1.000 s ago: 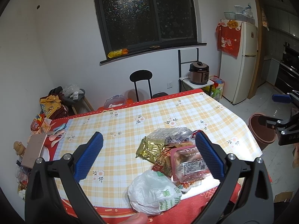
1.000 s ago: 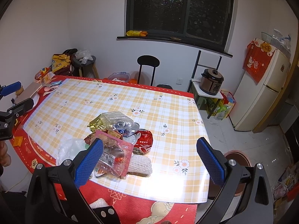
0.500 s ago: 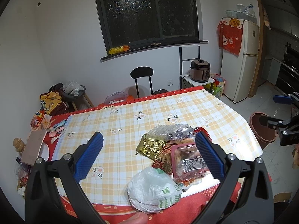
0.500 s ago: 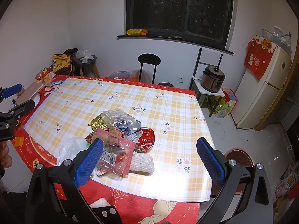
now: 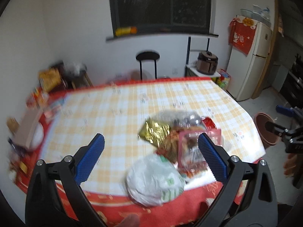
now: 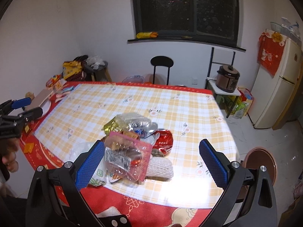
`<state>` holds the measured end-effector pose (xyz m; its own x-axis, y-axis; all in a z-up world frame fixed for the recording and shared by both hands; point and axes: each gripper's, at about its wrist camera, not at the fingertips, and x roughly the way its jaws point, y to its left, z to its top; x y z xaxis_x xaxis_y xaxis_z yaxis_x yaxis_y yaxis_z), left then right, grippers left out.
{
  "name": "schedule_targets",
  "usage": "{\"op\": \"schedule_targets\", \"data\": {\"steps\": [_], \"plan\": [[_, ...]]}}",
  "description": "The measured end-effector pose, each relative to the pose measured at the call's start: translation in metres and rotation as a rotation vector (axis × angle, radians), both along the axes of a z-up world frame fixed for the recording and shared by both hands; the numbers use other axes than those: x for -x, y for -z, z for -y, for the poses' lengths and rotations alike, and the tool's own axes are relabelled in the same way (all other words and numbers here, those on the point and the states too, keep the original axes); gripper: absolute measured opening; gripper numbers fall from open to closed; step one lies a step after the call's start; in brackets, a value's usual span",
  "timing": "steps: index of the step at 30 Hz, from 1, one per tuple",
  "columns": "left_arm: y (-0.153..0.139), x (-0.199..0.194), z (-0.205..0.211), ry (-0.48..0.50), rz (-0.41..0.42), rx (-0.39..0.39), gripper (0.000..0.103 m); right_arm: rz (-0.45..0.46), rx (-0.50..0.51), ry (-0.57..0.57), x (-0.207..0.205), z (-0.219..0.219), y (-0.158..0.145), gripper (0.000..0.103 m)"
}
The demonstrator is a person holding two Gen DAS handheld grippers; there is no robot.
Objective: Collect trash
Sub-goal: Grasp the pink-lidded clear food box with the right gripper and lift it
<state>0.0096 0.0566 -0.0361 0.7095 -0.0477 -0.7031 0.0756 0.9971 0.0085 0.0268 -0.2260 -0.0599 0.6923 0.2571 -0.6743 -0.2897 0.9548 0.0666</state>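
Hovering both grippers, left (image 5: 151, 151) and right (image 6: 151, 157), fingers wide and empty, over the trash pile (image 6: 136, 141) near the table (image 6: 189, 113) front edge; I'm risking nudging loose wrappers off.

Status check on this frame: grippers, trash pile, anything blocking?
Left gripper and right gripper: jaws open, empty, above the near table edge. Trash pile untouched on the checked tablecloth. Brown bin on floor at right. Nothing blocking.
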Motion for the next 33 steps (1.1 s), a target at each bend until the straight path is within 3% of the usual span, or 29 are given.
{"op": "schedule_targets", "data": {"steps": [2,8,15,24,33], "plan": [[0.018,0.0,-0.015,-0.022,-0.035,0.049,0.097,-0.013,0.02,-0.015,-0.001,-0.008,0.012,0.098],[0.071,0.001,-0.037,-0.099,-0.111,0.063,0.097,-0.054,0.113,-0.054,-0.008,-0.035,0.055,0.098],[0.116,-0.004,-0.053,-0.111,-0.183,0.15,0.096,-0.014,0.097,-0.084,-0.024,-0.05,0.095,0.098],[0.132,-0.014,-0.062,-0.111,-0.213,0.203,0.094,-0.076,0.001,-0.115,-0.063,-0.047,0.148,0.098],[0.142,-0.015,-0.069,-0.15,-0.235,0.247,0.094,-0.139,-0.104,-0.207,-0.079,-0.052,0.163,0.098]]}}
